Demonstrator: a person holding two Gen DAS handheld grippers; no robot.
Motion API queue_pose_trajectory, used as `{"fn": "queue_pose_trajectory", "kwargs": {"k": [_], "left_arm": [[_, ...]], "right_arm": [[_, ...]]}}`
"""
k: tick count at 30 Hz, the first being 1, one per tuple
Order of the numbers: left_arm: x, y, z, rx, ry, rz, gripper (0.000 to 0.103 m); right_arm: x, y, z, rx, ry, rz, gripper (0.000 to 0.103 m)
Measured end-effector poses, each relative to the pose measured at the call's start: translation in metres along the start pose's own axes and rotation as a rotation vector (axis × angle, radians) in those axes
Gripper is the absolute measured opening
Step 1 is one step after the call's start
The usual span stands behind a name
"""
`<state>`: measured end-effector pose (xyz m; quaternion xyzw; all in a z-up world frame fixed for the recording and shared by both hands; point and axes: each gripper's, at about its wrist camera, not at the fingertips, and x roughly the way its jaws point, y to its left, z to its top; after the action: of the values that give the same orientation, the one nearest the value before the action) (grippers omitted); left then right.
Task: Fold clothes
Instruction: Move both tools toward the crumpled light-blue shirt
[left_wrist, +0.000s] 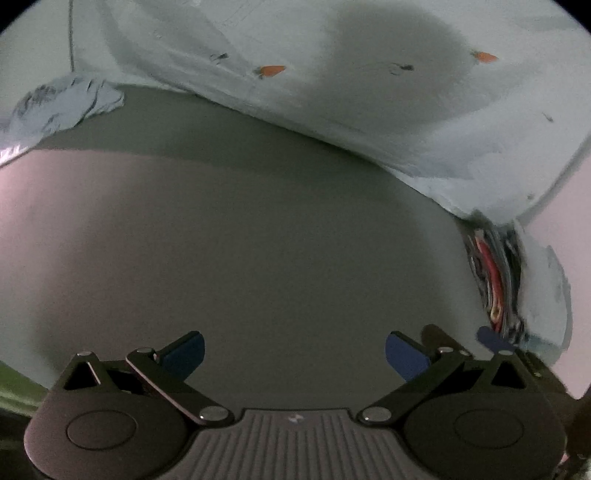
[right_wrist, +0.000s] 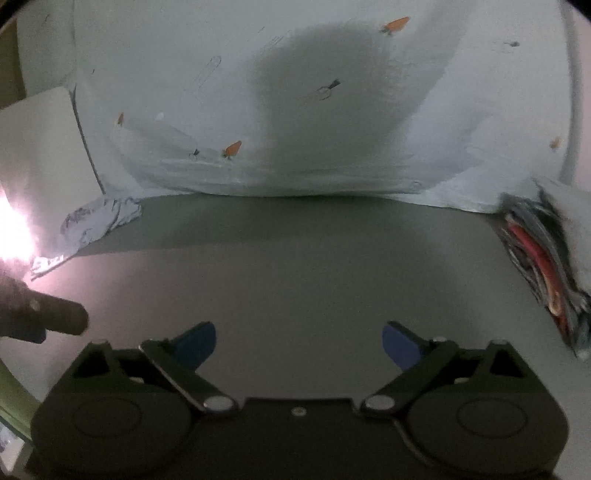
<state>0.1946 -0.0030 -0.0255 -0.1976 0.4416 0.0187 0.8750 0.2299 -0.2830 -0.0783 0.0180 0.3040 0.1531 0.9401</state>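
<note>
Left gripper (left_wrist: 293, 352): jaws stand wide apart, nothing between the blue pads (left_wrist: 404, 354); it hangs over bare grey table surface (left_wrist: 240, 240). Right gripper (right_wrist: 299, 345): jaws likewise spread wide and empty, over the same surface. The pale blue garment (right_wrist: 258, 92), printed with small orange carrots (right_wrist: 233, 148), lies spread flat on the table ahead of both grippers, well apart from the fingertips; its near edge runs across the view, level in the right wrist picture, slanting down to the right in the left wrist picture. A crumpled bluish cloth (right_wrist: 101, 218) sits at the garment's left corner; a stack of folded multicoloured fabric (right_wrist: 535, 258) lies at its right corner, near the right fingertip of each gripper.
</note>
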Motion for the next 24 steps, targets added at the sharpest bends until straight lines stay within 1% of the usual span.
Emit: {"fn": "queue_pose_trajectory", "kwargs": {"k": [1,2,5,10,11,12,13,14,15,16,17,18,21,24], "left_arm": [[0.002,-0.001,0.003,0.006,0.002,0.015,0.103],[0.005,-0.002,0.006,0.021,0.003,0.045,0.102],[0.016,-0.001,0.017,0.066,0.008,0.156,0.101],[0.032,0.022,0.047,0.102,-0.004,0.234,0.095],[0.037,0.027,0.052,0.114,-0.009,0.244,0.092],[0.042,0.032,0.059,0.126,-0.012,0.251,0.085],[0.048,0.042,0.069,0.131,-0.010,0.251,0.081],[0.055,0.052,0.082,0.127,-0.003,0.250,0.074],[0.061,0.063,0.091,0.123,0.001,0.254,0.066],[0.067,0.075,0.102,0.122,0.004,0.265,0.062],[0.075,0.088,0.116,0.130,-0.001,0.287,0.059],[0.082,0.102,0.130,0.147,-0.018,0.310,0.057],[0.102,0.144,0.169,0.187,-0.060,0.378,0.057],[0.133,0.194,0.210,0.222,-0.077,0.468,0.058]], "right_arm": [[0.008,-0.001,0.004,-0.006,0.004,0.008,0.095],[0.015,-0.003,0.007,-0.012,0.008,0.015,0.095],[0.037,-0.003,0.014,-0.009,0.035,0.028,0.092],[0.068,0.011,0.022,-0.006,0.086,0.036,0.089],[0.074,0.015,0.025,-0.010,0.092,0.034,0.089],[0.079,0.022,0.027,-0.019,0.099,0.030,0.088],[0.085,0.029,0.029,-0.028,0.104,0.022,0.087],[0.091,0.036,0.032,-0.038,0.109,0.013,0.087],[0.098,0.043,0.036,-0.046,0.119,0.006,0.084],[0.105,0.052,0.040,-0.049,0.129,0.002,0.079],[0.111,0.059,0.043,-0.044,0.139,0.000,0.077],[0.119,0.069,0.049,-0.032,0.148,-0.002,0.077],[0.149,0.100,0.062,0.016,0.188,-0.006,0.077],[0.185,0.136,0.076,0.020,0.223,-0.029,0.077]]}}
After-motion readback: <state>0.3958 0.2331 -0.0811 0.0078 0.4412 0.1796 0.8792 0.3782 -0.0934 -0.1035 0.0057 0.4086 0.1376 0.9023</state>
